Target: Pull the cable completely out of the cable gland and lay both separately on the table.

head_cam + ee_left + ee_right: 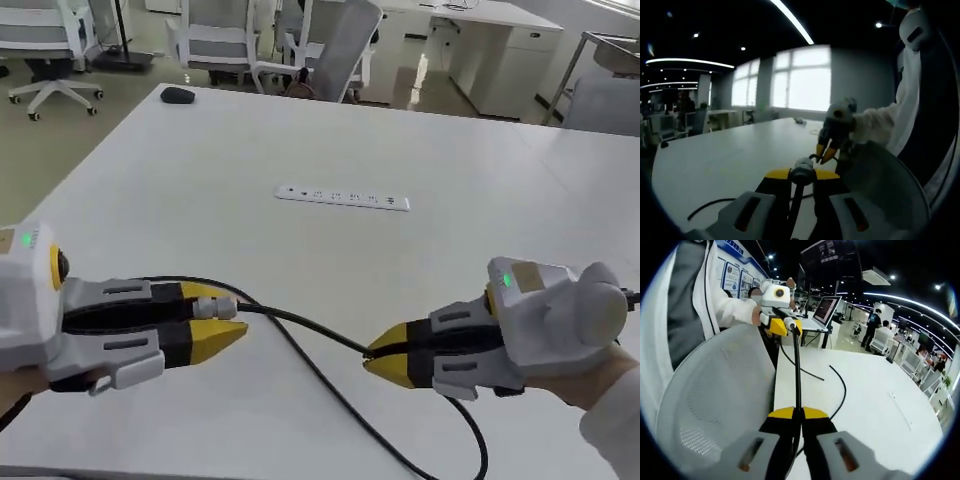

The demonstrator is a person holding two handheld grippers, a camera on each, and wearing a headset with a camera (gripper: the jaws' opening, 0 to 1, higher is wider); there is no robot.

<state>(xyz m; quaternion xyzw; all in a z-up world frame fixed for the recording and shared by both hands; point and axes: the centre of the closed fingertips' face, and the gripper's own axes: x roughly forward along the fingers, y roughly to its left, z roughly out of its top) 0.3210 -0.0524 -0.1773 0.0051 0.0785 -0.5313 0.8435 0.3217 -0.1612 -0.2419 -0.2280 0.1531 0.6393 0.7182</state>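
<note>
Cable gland [802,171] is clamped in left tongs [238,320], at the tips. Cable [300,322] is pinched in closed right tongs [372,357], spanned between both.

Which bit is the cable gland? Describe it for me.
At the near edge of the white table, find the left gripper. The cable gland is the small pale grey fitting between its yellow jaws, the only light piece on the black cable.
</note>
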